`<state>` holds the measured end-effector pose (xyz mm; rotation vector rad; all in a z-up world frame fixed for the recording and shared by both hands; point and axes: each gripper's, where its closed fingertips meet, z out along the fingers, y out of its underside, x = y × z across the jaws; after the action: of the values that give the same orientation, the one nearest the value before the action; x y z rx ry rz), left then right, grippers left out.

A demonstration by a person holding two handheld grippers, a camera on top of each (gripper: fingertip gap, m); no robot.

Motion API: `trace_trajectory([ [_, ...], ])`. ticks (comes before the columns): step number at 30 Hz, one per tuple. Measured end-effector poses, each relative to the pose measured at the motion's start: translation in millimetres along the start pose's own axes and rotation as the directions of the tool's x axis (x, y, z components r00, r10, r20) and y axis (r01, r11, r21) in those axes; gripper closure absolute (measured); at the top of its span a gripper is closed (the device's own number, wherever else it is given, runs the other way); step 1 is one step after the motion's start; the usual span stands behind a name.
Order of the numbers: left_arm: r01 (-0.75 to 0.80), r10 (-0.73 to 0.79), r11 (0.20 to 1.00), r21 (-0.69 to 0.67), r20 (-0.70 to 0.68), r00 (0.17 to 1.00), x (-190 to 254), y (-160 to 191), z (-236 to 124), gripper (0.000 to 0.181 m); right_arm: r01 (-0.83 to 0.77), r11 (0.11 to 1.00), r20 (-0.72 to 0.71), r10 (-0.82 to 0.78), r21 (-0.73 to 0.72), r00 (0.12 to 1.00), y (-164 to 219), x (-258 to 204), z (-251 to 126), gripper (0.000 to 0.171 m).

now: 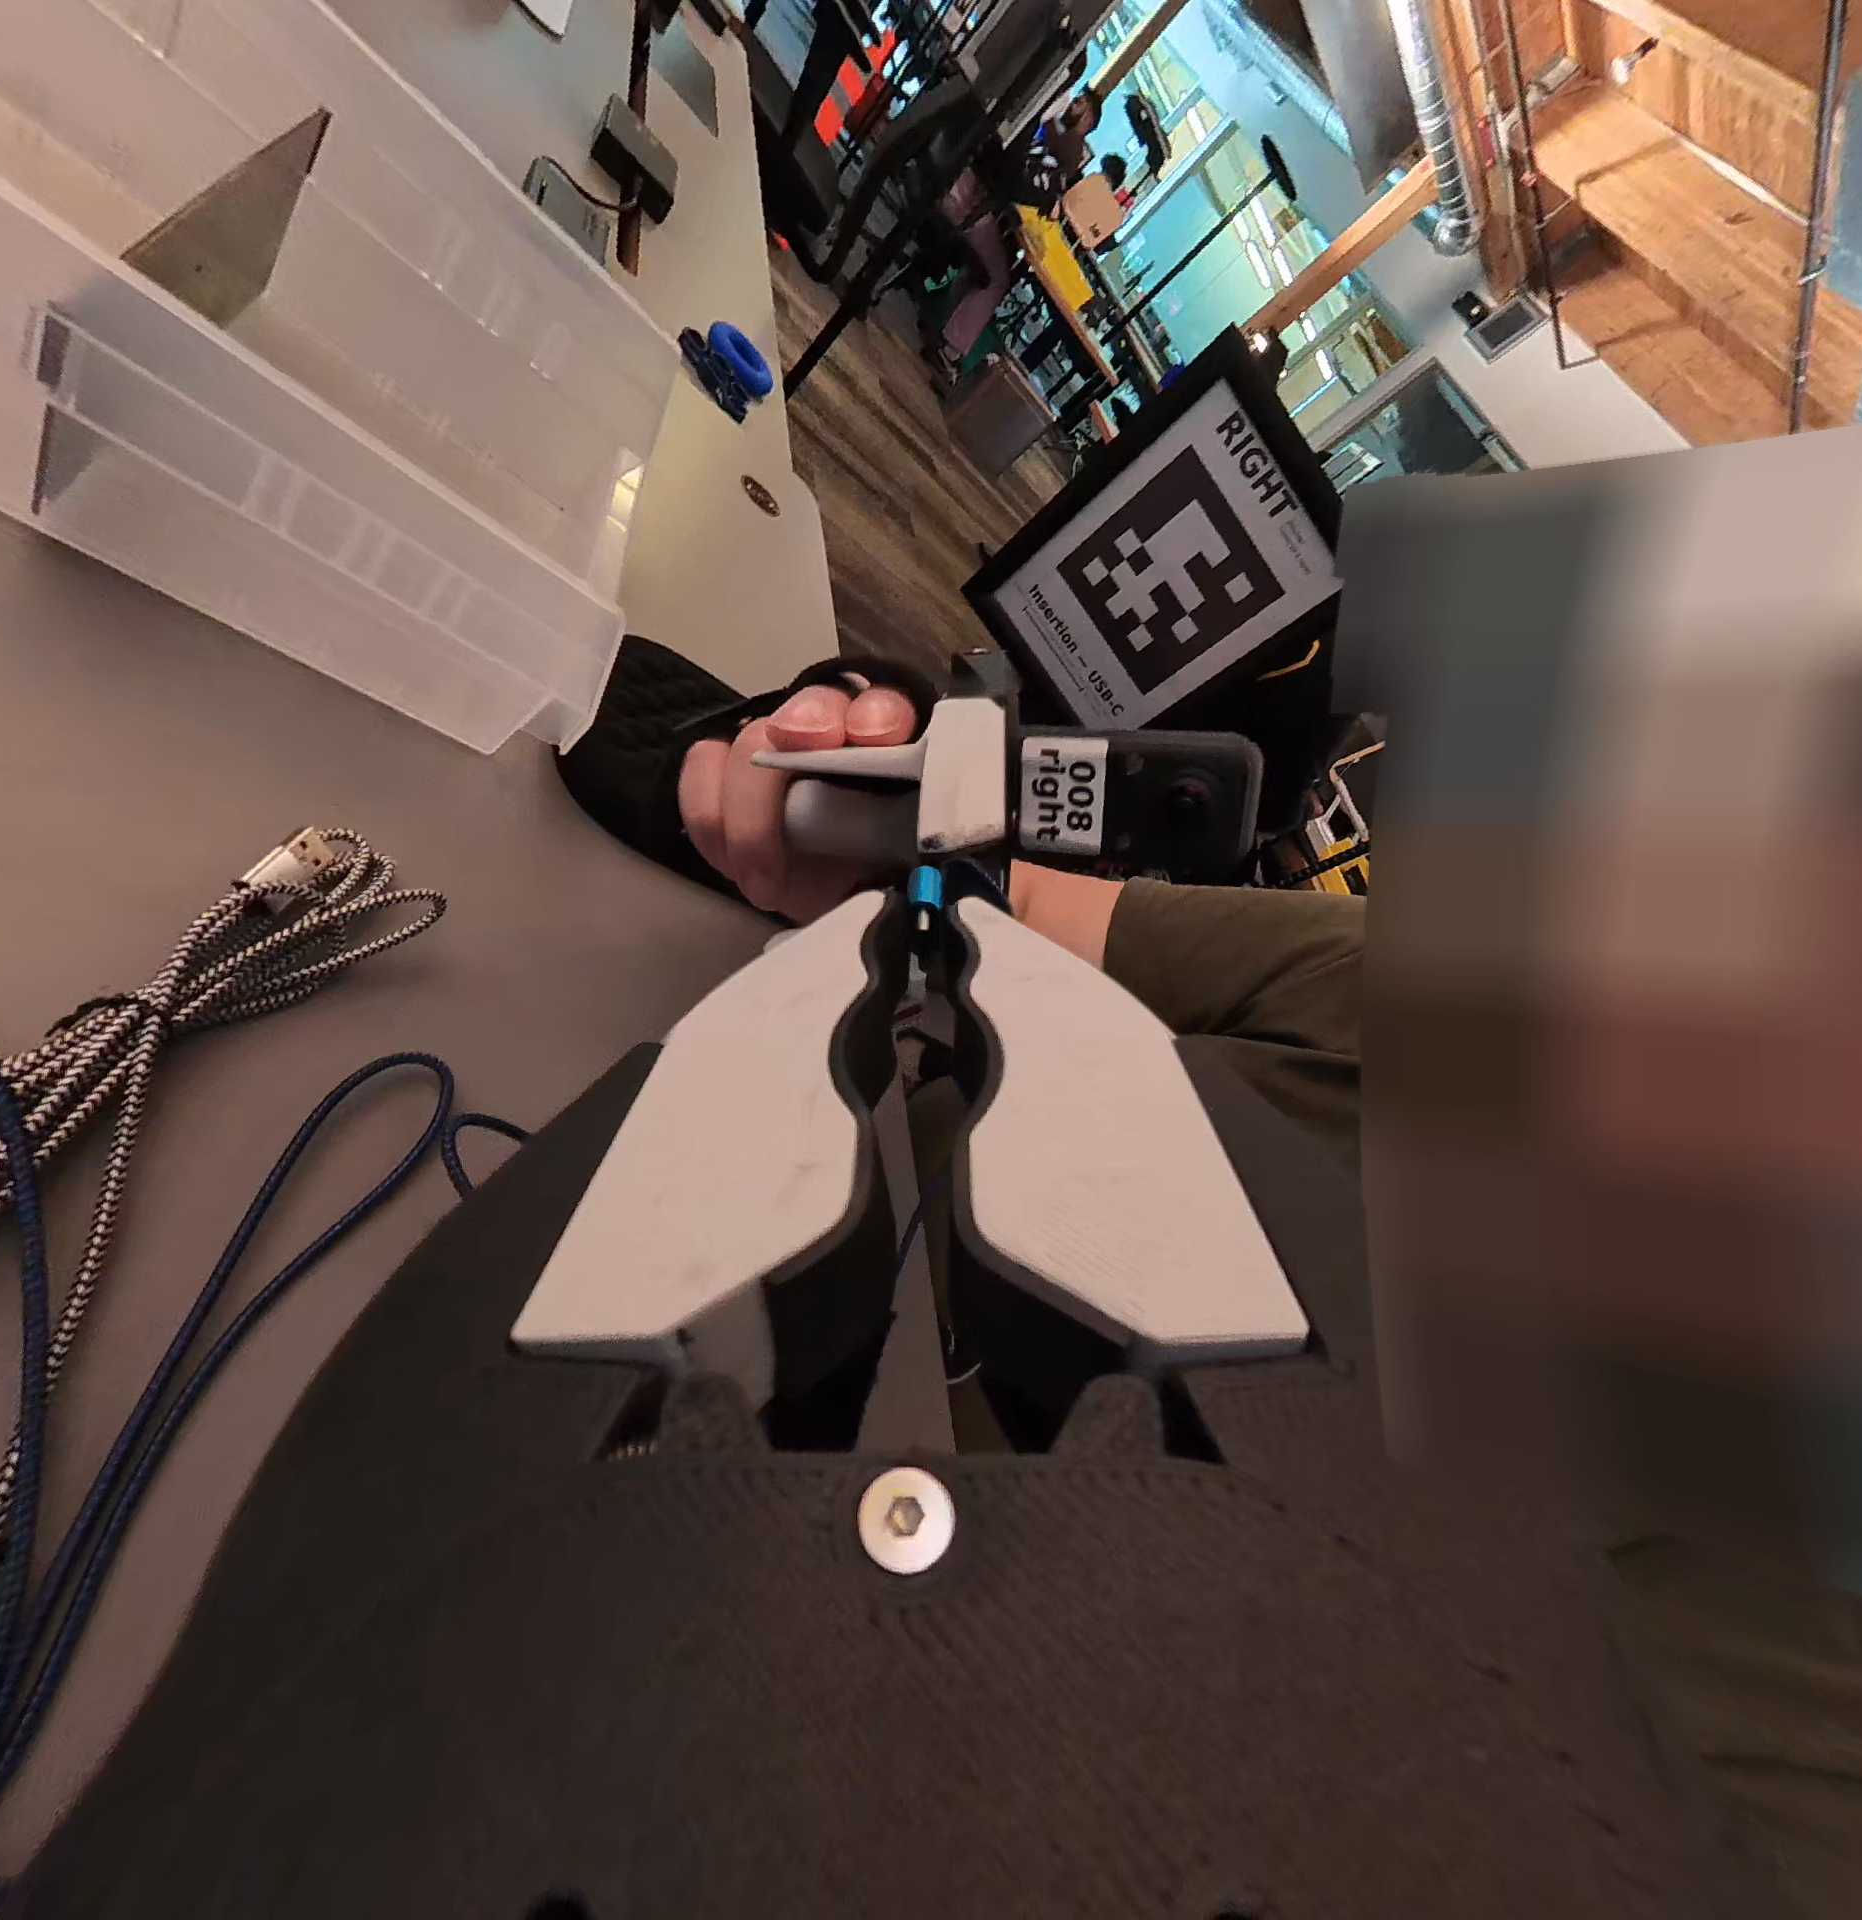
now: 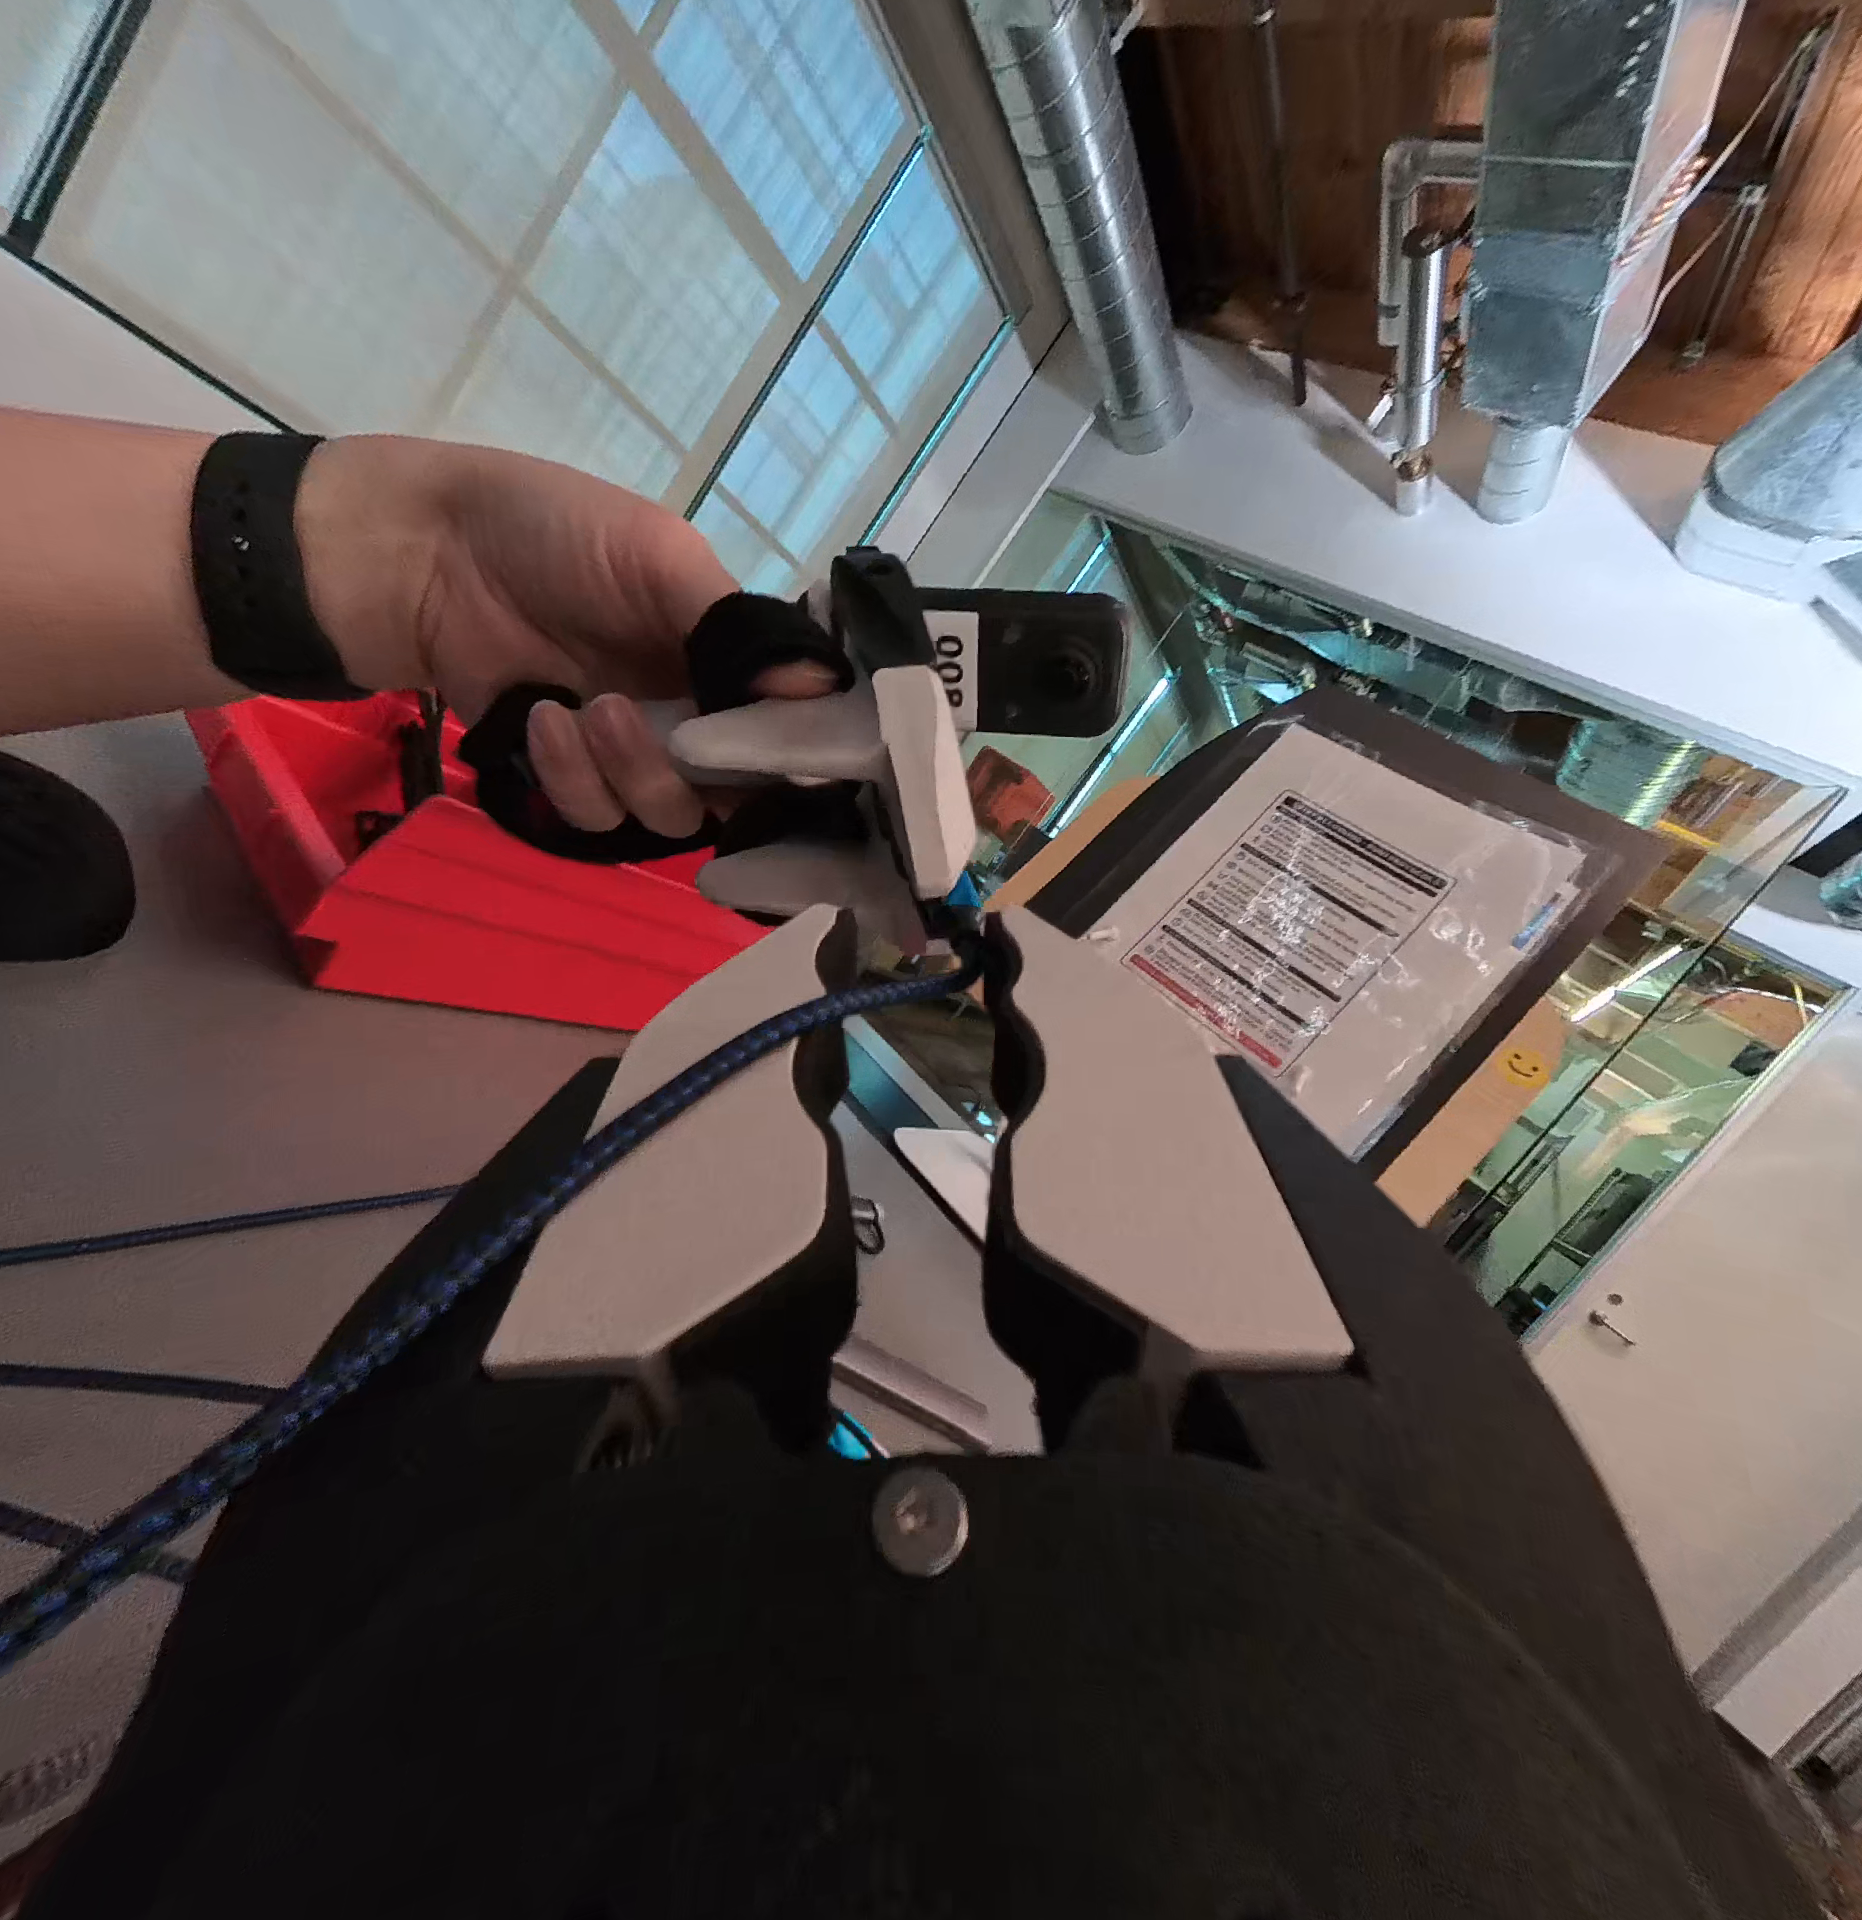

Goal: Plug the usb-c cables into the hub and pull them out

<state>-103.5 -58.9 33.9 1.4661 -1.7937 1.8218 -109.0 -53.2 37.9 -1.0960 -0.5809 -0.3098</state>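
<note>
My left gripper [image 1: 916, 914] is shut on a slim dark grey slab [image 1: 911, 1143], seen edge-on between the fingers, which looks like the hub. My right gripper [image 2: 922, 930] is shut on the back end of the light-blue USB-C connector [image 2: 960, 894] of a blue braided cable [image 2: 594, 1143]. The cable trails back over its left finger. In the left wrist view the connector [image 1: 923, 891] points its metal tip at the left gripper's tips, with the right gripper [image 1: 942, 847] just behind it. I cannot tell whether the plug is seated. The left gripper [image 2: 932, 883] faces me in the right wrist view.
A black-and-white braided cable [image 1: 179, 966] and loops of the blue cable [image 1: 231, 1299] lie on the grey table. A clear plastic bin [image 1: 335, 416] stands behind them, with a red bin [image 2: 470, 904] by the left hand. A framed marker board [image 1: 1166, 582] stands behind the right gripper. Only a small space, under 4 cm, lies between the two pairs of fingers.
</note>
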Motion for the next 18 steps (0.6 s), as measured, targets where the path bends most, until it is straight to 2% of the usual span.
trace_trajectory([
  [1, -0.001, 0.001, 1.000, -0.013, 0.008, 1.000, -1, 2, -1, 0.176, -0.005, 1.000, 0.010, 0.005, -0.008, 1.000, 1, -1, 0, 0.151],
  [5, -0.003, 0.004, 0.999, -0.053, 0.022, 1.000, -2, 8, 0, 0.176, -0.055, 0.998, 0.046, 0.057, -0.027, 0.997, 3, 1, -1, 0.161],
  [14, 0.004, -0.001, 0.996, -0.094, 0.033, 0.999, -5, 14, 1, 0.177, -0.061, 0.997, 0.120, 0.067, -0.058, 0.990, 8, -4, -1, 0.162],
  [18, 0.018, -0.015, 0.994, -0.106, 0.029, 0.999, -6, 16, 2, 0.177, -0.105, 0.990, 0.177, 0.122, -0.098, 0.977, 10, -6, -3, 0.165],
])
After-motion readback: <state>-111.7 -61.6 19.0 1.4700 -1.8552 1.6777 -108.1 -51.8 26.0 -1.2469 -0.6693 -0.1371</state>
